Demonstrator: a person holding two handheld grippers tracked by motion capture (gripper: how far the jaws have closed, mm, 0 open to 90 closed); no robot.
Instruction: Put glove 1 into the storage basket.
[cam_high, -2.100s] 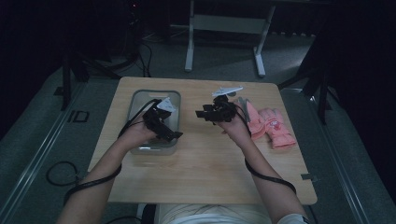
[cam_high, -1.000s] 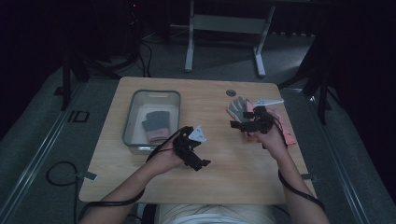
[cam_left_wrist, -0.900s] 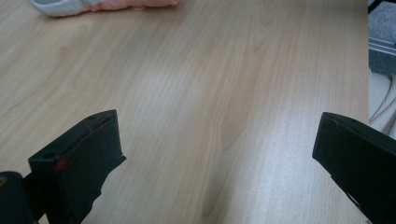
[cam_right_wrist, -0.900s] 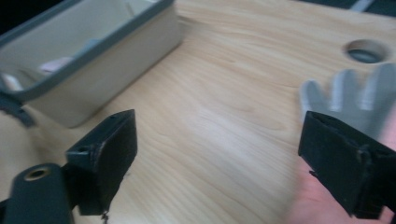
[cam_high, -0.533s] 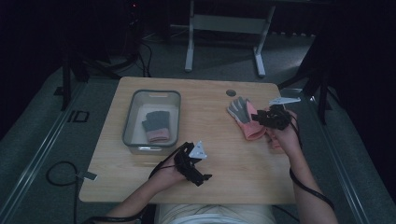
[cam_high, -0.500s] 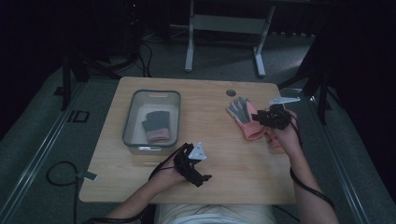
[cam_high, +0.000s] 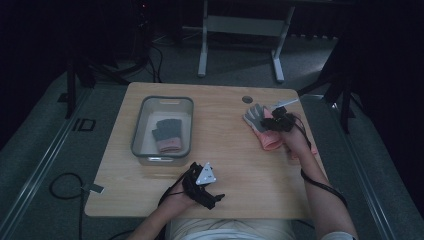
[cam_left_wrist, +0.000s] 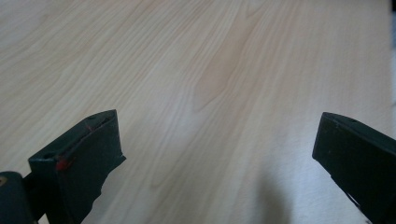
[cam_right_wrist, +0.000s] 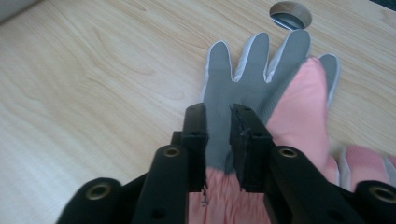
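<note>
A grey glove with a pink cuff (cam_right_wrist: 243, 79) lies palm-flat on the wooden table, fingers spread, partly over a pink glove (cam_right_wrist: 303, 112). My right gripper (cam_right_wrist: 218, 116) is on its palm, the jaws drawn close with grey fabric between them. In the high view that right gripper (cam_high: 268, 120) sits on the glove pile (cam_high: 255, 117) at the table's right. My left gripper (cam_high: 212, 199) hovers near the front edge, and in its own view this left gripper (cam_left_wrist: 217, 121) stands wide open over bare wood. Another grey and pink glove (cam_high: 167, 135) lies in the grey tub (cam_high: 137, 125).
A round cable hole (cam_high: 247, 99) is in the table behind the gloves; the right gripper view has the same hole (cam_right_wrist: 290, 13) beyond the glove's fingertips. One more pink glove (cam_right_wrist: 369, 158) lies at that view's right. Bare wood (cam_high: 235, 160) spans the table's middle.
My left gripper left a glove in the tub and drew back to the front edge. My right gripper swung out to the right-hand gloves, then came down on the grey one.
</note>
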